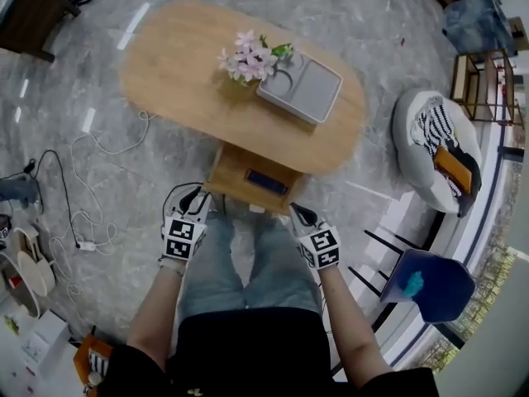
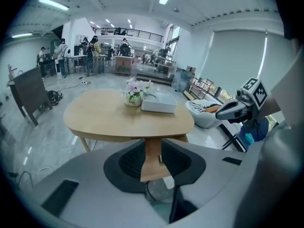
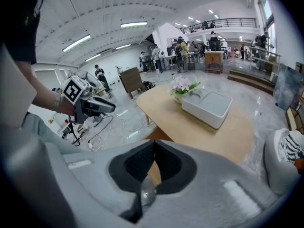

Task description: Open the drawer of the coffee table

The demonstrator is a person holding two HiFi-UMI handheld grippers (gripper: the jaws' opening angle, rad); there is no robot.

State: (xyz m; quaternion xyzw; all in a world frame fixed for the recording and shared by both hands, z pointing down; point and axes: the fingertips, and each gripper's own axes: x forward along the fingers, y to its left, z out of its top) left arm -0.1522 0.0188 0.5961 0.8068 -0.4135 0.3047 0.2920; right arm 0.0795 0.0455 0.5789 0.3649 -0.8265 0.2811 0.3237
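Note:
The oval wooden coffee table [image 1: 173,73] carries a pot of pink flowers [image 1: 250,56] and a grey tray [image 1: 302,89]. Its drawer [image 1: 233,172] stands pulled out at the near side, with a dark blue thing [image 1: 266,182] inside. My left gripper [image 1: 197,197] hovers just left of the drawer's front corner, apart from it. In the left gripper view a gap shows between its pads [image 2: 130,161], with nothing in it. My right gripper [image 1: 297,212] hangs off the drawer's right front corner. Its pads [image 3: 142,161] meet, holding nothing.
A white beanbag [image 1: 434,151] and a blue chair [image 1: 434,286] stand to the right. White and black cables [image 1: 83,222] trail over the marble floor at the left. The person's legs in jeans [image 1: 240,263] are right before the drawer. A wooden shelf [image 1: 488,85] is far right.

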